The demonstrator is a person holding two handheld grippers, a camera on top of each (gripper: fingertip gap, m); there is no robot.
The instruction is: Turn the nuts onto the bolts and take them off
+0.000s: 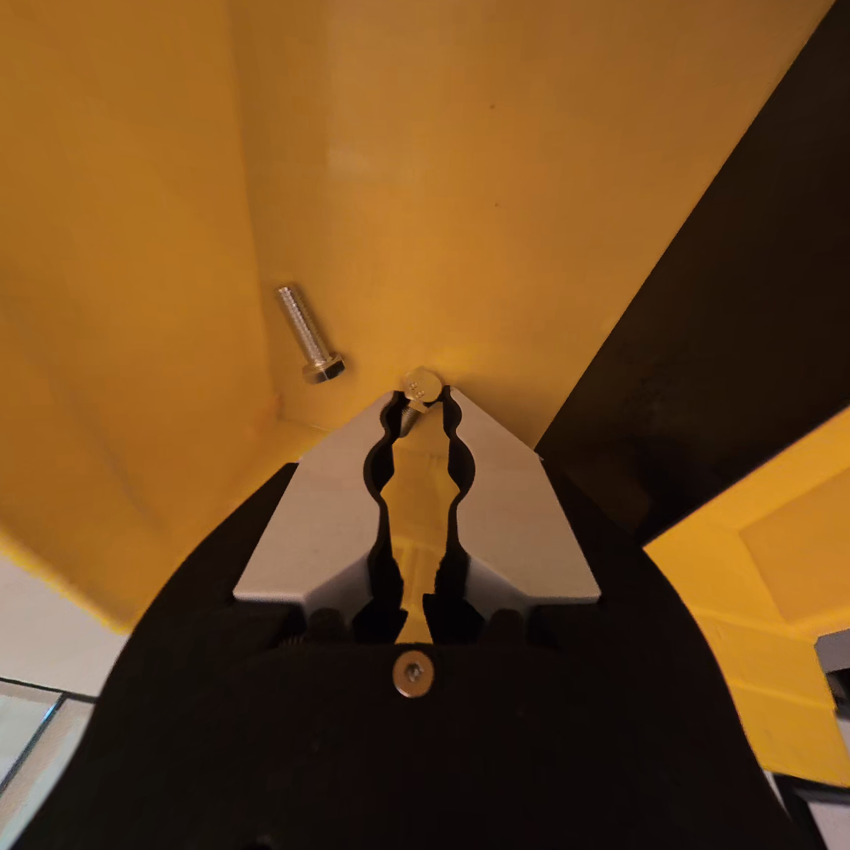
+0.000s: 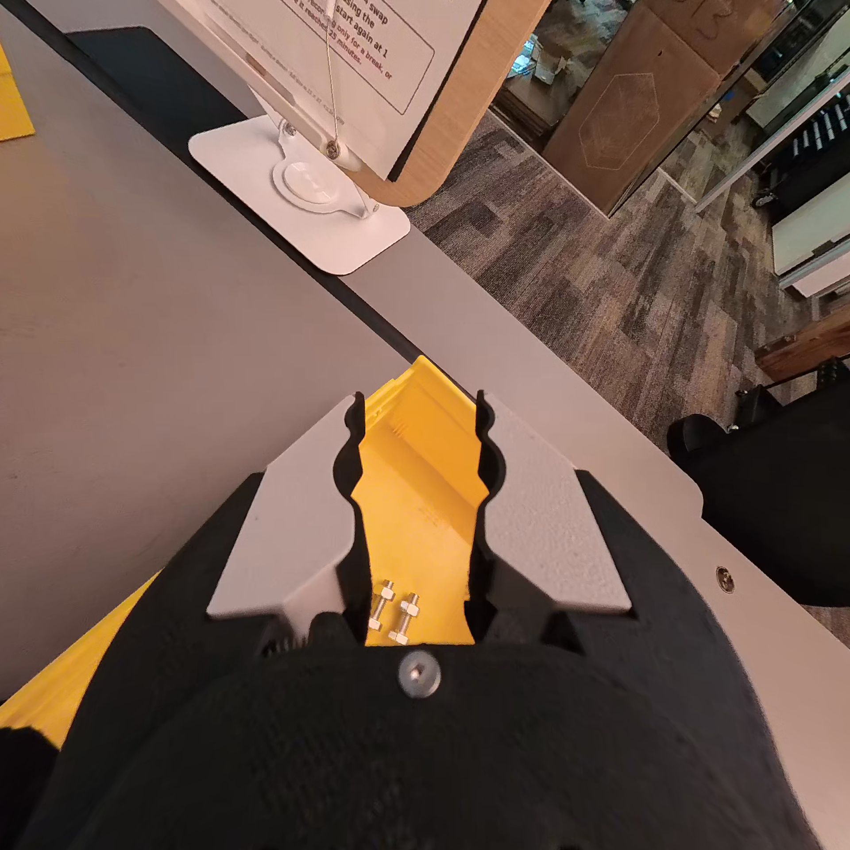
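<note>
In the left wrist view my left gripper (image 1: pixel 422 396) reaches down into a yellow bin (image 1: pixel 460 184). Its fingertips are shut on a silver hex-head bolt (image 1: pixel 419 384), whose head shows between the tips and whose thread angles down to the left. A second bare bolt (image 1: pixel 309 335) lies loose on the bin floor to the left. In the right wrist view my right gripper (image 2: pixel 418 400) is open and empty above another yellow bin (image 2: pixel 423 519). Two bolts with nuts on them (image 2: pixel 393 614) lie side by side in that bin, near the base of the fingers.
The bins stand on a grey table (image 2: pixel 138 368). A white stand base (image 2: pixel 299 202) holding a wood-edged board stands at the table's far edge. Beyond the edge are carpet floor, a cardboard box (image 2: pixel 634 101) and a black chair (image 2: pixel 759 506). Another yellow bin (image 1: pixel 759 575) is on the right. Spacing between my two grippers at the tips: around 60 centimetres.
</note>
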